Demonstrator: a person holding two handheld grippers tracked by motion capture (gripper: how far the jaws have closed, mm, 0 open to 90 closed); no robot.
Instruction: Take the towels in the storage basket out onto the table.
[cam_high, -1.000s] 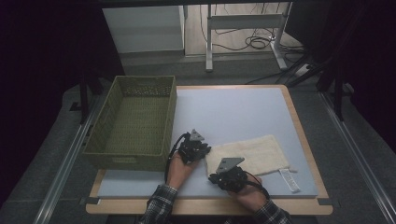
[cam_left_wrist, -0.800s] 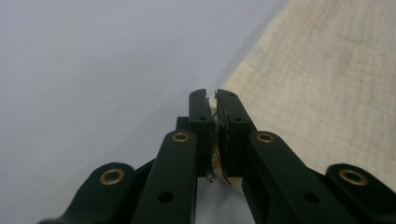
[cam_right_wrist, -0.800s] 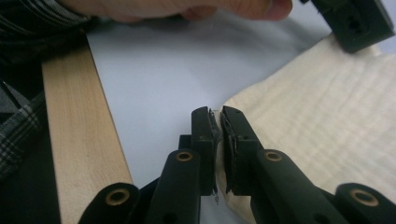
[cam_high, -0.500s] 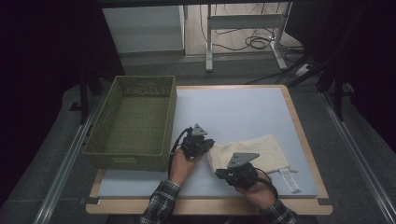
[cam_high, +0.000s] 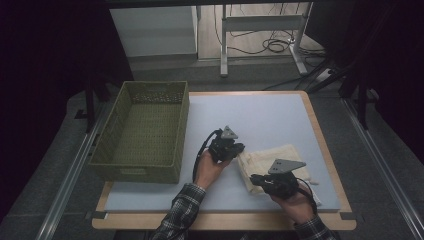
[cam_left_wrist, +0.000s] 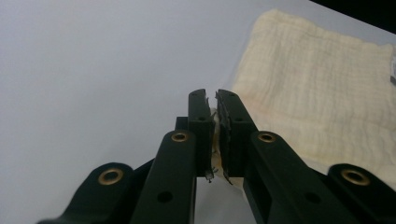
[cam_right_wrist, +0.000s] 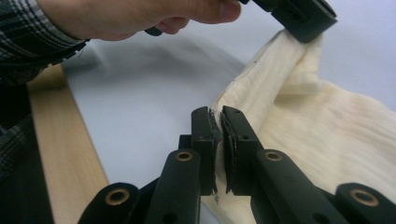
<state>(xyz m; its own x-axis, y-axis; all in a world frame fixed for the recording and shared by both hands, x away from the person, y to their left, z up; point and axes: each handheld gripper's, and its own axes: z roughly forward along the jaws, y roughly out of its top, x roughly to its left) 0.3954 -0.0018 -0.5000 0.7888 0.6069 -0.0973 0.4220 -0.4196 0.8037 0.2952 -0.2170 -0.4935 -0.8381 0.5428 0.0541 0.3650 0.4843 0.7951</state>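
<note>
A cream woven cloth (cam_high: 270, 160) lies on the pale blue table mat (cam_high: 260, 115), right of centre. My left gripper (cam_high: 240, 149) is shut on the cloth's far left corner; in the left gripper view the jaws (cam_left_wrist: 214, 100) pinch a sliver of the cloth (cam_left_wrist: 317, 93). My right gripper (cam_high: 254, 178) is shut on the near left corner of the cloth (cam_right_wrist: 327, 121), its jaws (cam_right_wrist: 215, 114) closed on the hem. The right gripper view also has the left gripper (cam_right_wrist: 303, 16) holding the raised far corner. The cloth's left edge is lifted off the mat.
A green woven basket (cam_high: 180, 125) stands empty at the table's left, close to the left hand (cam_high: 207, 170). The wooden table edge (cam_high: 225, 222) runs along the front. A small white tag (cam_high: 311, 182) lies at the cloth's near right corner.
Both hands have moved to the right and slightly up, drawing the cloth's left edge with them. Both grips have stayed shut.
</note>
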